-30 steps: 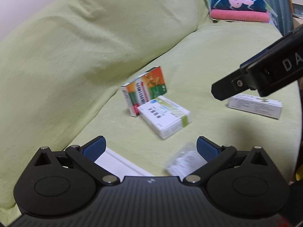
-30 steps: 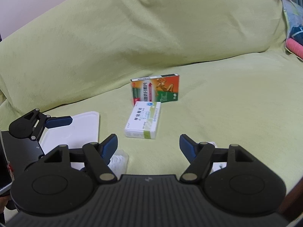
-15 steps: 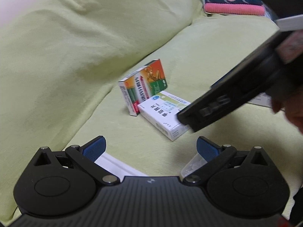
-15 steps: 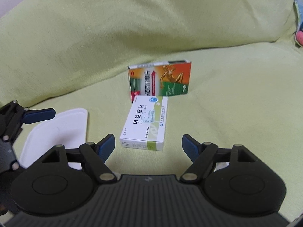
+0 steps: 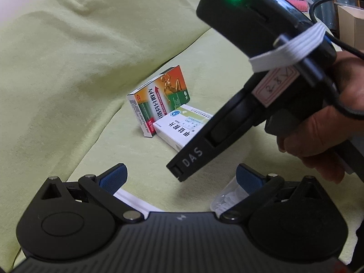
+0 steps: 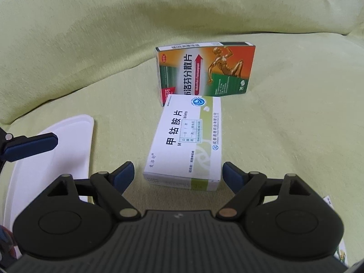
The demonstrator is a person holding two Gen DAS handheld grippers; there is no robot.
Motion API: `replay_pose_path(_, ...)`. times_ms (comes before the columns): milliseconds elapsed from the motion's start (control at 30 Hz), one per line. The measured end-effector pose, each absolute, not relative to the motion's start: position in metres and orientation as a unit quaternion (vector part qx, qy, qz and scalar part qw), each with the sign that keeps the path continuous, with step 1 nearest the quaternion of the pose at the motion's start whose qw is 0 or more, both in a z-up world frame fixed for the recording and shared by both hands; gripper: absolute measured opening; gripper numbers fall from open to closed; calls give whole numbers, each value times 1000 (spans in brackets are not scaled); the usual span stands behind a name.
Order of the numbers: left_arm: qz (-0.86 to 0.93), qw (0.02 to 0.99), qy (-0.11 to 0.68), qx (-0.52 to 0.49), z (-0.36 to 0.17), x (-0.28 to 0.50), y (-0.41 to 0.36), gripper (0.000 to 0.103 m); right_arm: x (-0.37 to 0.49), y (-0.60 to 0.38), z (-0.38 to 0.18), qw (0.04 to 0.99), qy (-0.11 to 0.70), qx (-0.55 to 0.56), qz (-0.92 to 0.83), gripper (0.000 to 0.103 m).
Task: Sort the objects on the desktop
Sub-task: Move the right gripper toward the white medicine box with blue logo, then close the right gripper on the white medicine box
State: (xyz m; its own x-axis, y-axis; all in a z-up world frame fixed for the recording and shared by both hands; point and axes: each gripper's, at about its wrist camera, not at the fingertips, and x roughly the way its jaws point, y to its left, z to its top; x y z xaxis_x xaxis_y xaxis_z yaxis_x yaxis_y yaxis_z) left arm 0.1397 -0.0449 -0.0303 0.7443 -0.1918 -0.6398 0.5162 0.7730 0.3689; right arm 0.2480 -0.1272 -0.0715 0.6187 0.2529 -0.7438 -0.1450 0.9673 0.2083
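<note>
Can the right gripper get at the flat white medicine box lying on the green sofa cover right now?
Probably yes. The right gripper faces the flat white medicine box, its fingers opening on either side of the near end without touching. Nothing lies between; the upright orange and green box stands behind.

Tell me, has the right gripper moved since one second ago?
Yes. The right gripper has come closer to the white box, which now fills more of its view; its opening jaws do not touch it.

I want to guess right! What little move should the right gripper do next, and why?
Probably ease forward and down so its fingers straddle the white box. The right gripper is lined up just short of that flat-lying box, jaws opening with nothing between them, pads not yet alongside its sides. The orange box stands just behind.
</note>
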Motion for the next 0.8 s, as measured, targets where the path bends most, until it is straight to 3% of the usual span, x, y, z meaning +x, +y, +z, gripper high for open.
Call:
replay_pose_path(267, -197, 893, 294, 278, -29, 132, -52, 103, 249, -129, -76, 895, 428, 63, 108, 70)
replay_pose_path(433, -209, 890, 295, 280, -36, 169, -36, 103, 243, -134, -70, 900, 419, 60, 100, 69)
replay_pose_path(800, -264, 872, 257, 323, -37, 134, -58, 103, 198, -173, -46, 900, 418, 70, 96, 69)
